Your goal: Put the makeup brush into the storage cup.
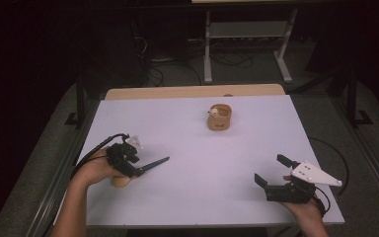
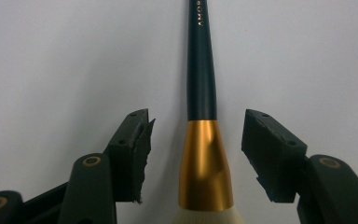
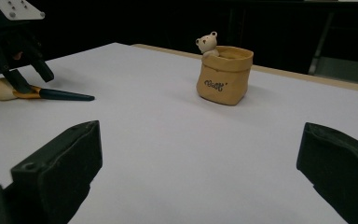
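My left tongs (image 2: 196,154) stand partly open astride the brush (image 2: 204,140), their pads clear of its gold collar; it lies on the desk (image 1: 192,163). Beyond, between both tongs, sits the pouch (image 1: 219,118). My right tongs (image 1: 272,170) gape wide, holding nothing.

the brush (image 2: 201,70) has a glossy dark handle, a shiny gold metal collar and soft pale bristles. the table (image 1: 192,148) top is smooth, matt white, with a wooden far edge. the pouch (image 3: 224,74) looks like matt tan clay or leather.
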Available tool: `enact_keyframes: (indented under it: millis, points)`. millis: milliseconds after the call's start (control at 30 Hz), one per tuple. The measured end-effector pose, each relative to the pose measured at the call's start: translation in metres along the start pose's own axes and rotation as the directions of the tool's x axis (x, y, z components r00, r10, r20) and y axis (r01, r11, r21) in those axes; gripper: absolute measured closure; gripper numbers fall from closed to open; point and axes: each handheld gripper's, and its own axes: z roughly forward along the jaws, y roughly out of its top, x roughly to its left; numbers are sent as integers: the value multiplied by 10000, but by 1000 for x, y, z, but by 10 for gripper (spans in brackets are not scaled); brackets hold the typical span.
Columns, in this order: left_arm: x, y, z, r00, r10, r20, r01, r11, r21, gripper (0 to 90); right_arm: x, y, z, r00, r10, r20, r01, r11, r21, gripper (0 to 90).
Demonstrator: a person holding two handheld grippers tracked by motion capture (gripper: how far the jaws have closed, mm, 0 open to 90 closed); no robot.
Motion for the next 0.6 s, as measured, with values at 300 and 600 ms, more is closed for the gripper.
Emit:
enact_keyframes:
  millis: [300,600]
  points:
    - [2,-3,3,9998,-94,169,85,9988,489,459,0,0,0,10000,10,11,-10,10000,6,0]
    - [1,-4,3,9995,-145,290,118,9955,943,490,0,0,0,10000,63,24,-63,10000,40,0]
